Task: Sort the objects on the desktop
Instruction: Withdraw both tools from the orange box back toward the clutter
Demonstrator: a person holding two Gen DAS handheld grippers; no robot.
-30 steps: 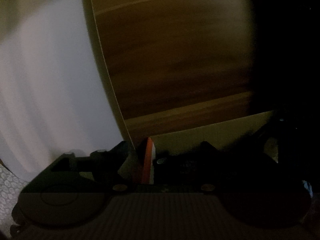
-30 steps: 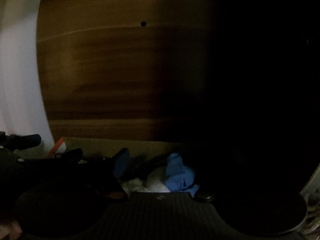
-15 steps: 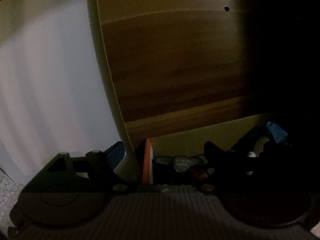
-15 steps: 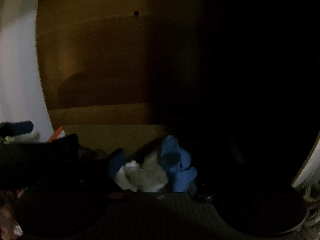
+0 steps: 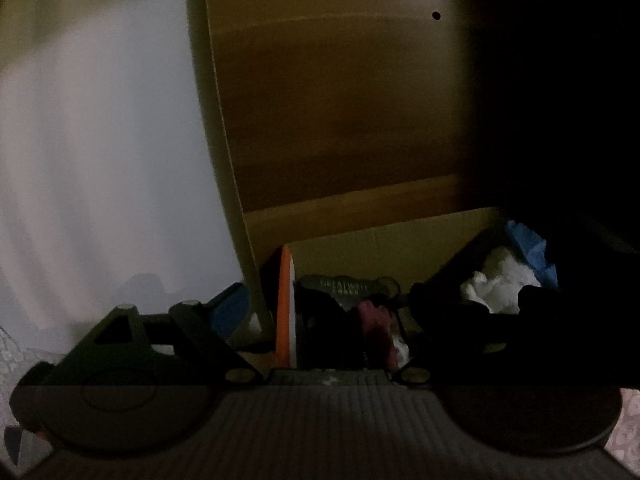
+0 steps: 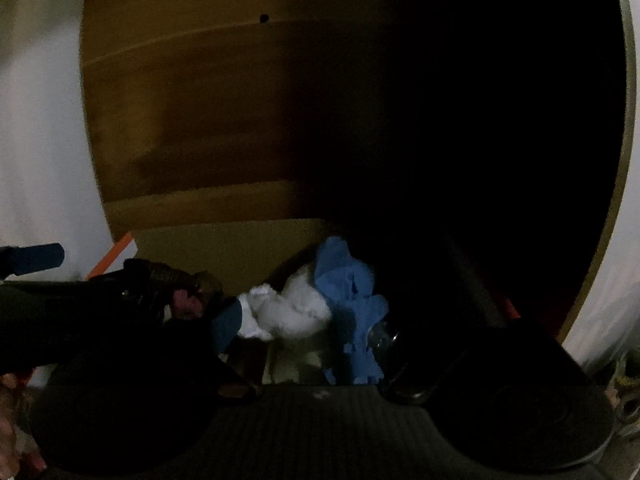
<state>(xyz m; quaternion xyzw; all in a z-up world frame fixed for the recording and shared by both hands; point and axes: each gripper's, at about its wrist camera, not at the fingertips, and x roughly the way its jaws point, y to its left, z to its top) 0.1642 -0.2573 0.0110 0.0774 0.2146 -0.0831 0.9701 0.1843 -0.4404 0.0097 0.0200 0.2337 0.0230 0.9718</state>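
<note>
Both views are dark. The landmark is a cardboard box point(image 5: 384, 236), open at the top, standing in front of a brown wooden panel point(image 5: 328, 112) with one small dark hole near its upper edge. An orange strip point(image 5: 285, 304) runs along the box's left edge.

Left gripper point(image 5: 324, 320): its jaws stand wide apart and have just been opening. The left finger lies outside the box's left wall, beside a pale wall surface; the right finger lies inside the box. Between them sit a dark wrapper with faint lettering point(image 5: 344, 286) and a pink item point(image 5: 374, 316), both inside the box near its left wall. Neither pad visibly presses on them; nothing is held.

Right gripper point(image 6: 316, 340): its jaws are also spread wide and have just been opening. Between them, inside the box, lie a crumpled white wad point(image 6: 288, 312) and a crumpled blue piece point(image 6: 348, 292), touching each other, the blue one to the right. The blue-tipped left finger point(image 6: 226, 322) is just beside the white wad; contact cannot be confirmed. The right finger is lost in shadow. Nothing appears gripped.

In the left wrist view the same white wad point(image 5: 496, 276) and blue piece point(image 5: 528, 244) show at the box's right side.
</note>
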